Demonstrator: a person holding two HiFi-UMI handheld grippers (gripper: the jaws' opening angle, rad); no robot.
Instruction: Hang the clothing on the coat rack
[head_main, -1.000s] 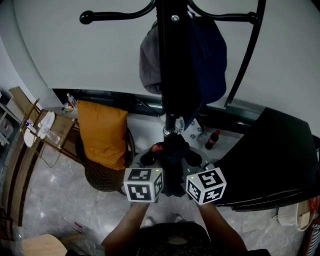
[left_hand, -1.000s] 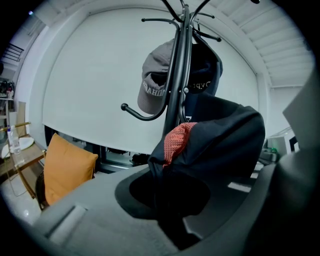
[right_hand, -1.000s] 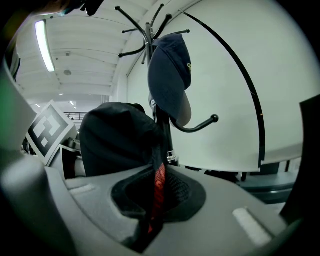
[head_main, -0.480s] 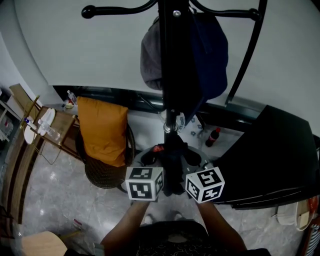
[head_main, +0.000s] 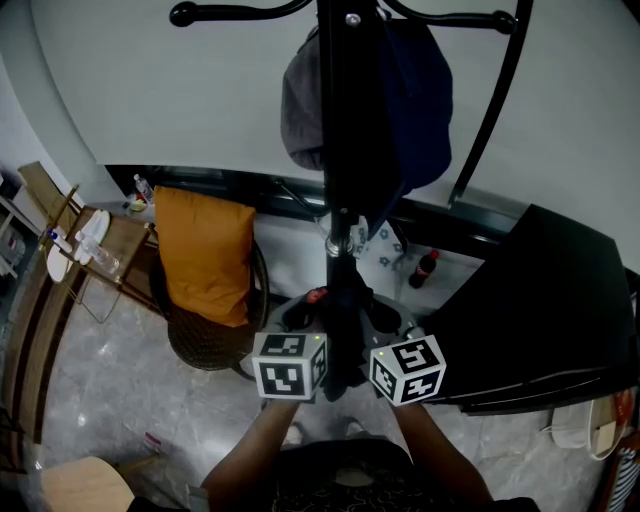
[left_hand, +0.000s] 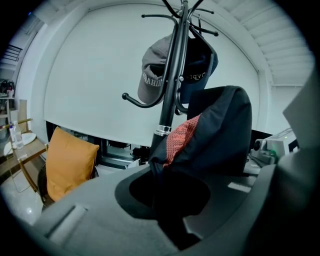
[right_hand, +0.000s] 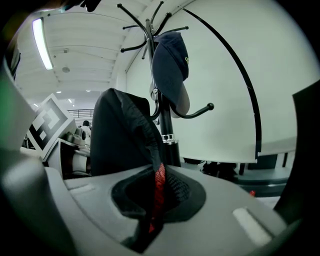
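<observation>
**Both claws clenching the garment in front of the rack**

The dark navy fabric garment with red mesh lining (head_main: 345, 315) is hanging bunched between the two grippers. Its long axis is rising from the jaws towards the black metal coat rack (head_main: 338, 150) just behind it. The left gripper (left_hand: 167, 212) is clamping one fold, and the right gripper (right_hand: 150, 220) is pinching another, with the lining showing there. A grey cap (head_main: 298, 100) and a navy cap (head_main: 420, 110) are hanging on the rack. A round dark wicker chair (head_main: 210, 352) is holding an orange cushion (head_main: 205, 258).
</observation>
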